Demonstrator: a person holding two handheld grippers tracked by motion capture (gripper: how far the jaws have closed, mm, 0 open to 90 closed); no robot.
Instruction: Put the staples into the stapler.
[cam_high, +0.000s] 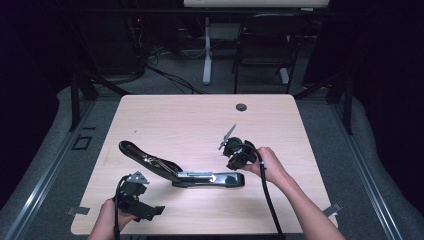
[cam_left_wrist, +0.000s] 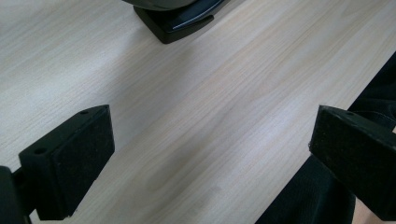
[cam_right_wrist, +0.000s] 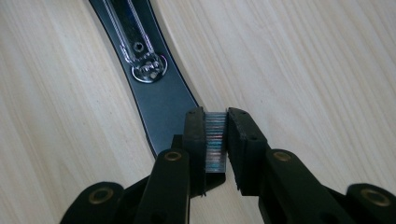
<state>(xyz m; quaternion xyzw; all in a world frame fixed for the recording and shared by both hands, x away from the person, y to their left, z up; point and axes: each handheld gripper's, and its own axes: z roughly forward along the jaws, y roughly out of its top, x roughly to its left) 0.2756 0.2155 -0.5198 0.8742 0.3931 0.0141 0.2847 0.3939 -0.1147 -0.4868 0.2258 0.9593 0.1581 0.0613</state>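
Lots of bare table (cam_high: 190, 120) past the right gripper (cam_high: 234, 150) & to its right. The big open stapler (cam_high: 175, 172) blocks the way btw it & the left gripper (cam_high: 137, 200).

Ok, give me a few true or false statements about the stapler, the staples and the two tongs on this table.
1. The large black stapler lies opened out on the light wooden table. True.
2. The right tongs are shut on a silvery strip of staples. True.
3. The left tongs grip the stapler's base. False: their jaws stand wide apart over bare table, with nothing between them.
4. The staple strip already sits inside the stapler's metal channel. False: it is held between the right tongs' pads, above the stapler's black arm.
5. A small round grommet hole sits near the table's far edge. True.
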